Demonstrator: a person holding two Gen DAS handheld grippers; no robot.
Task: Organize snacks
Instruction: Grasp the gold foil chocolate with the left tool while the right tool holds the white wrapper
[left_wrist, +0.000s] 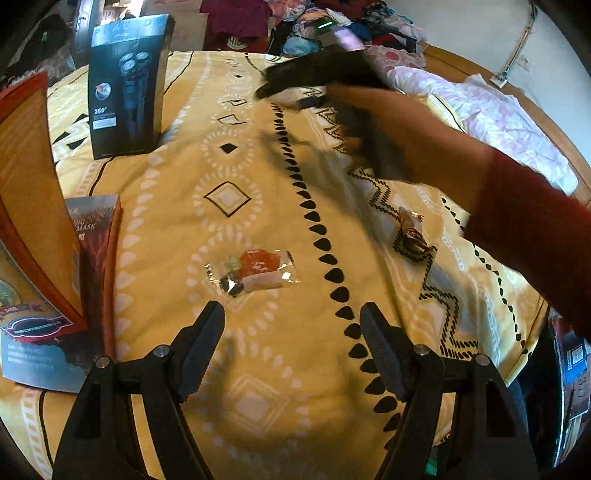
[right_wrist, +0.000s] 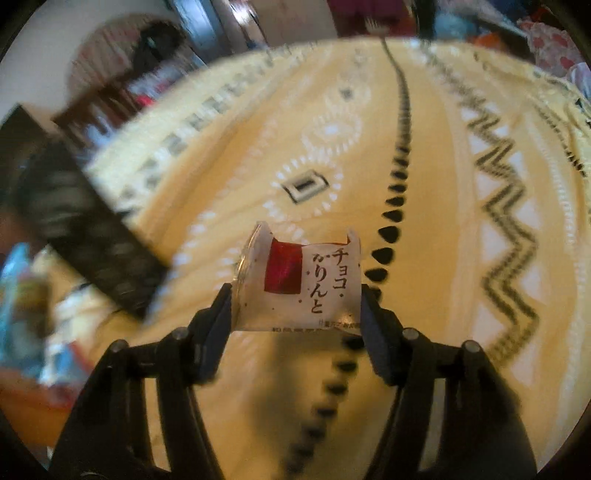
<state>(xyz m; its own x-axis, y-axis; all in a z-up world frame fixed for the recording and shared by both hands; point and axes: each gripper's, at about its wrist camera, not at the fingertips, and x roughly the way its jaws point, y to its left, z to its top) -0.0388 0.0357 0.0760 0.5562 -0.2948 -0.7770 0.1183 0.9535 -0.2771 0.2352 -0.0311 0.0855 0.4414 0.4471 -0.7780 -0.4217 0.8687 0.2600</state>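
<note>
My left gripper (left_wrist: 291, 314) is open and empty, just above the yellow patterned bedspread (left_wrist: 258, 177). A clear snack packet with a red label (left_wrist: 255, 271) lies just ahead of its fingertips. A small brown wrapped snack (left_wrist: 412, 230) lies further right. My right gripper (right_wrist: 295, 295) is shut on a white snack packet with a red patch and Japanese writing (right_wrist: 306, 284), held above the bedspread (right_wrist: 443, 221). The right gripper also shows blurred in the left wrist view (left_wrist: 291, 88), held by an arm in a red sleeve.
A dark shaver box (left_wrist: 125, 88) stands at the back left. An orange box (left_wrist: 33, 199) and a mask box (left_wrist: 96, 240) stand at the left edge. Clothes pile (left_wrist: 332, 26) lies beyond the bed. A dark box (right_wrist: 85, 229) and a blue bag (right_wrist: 22, 295) appear left.
</note>
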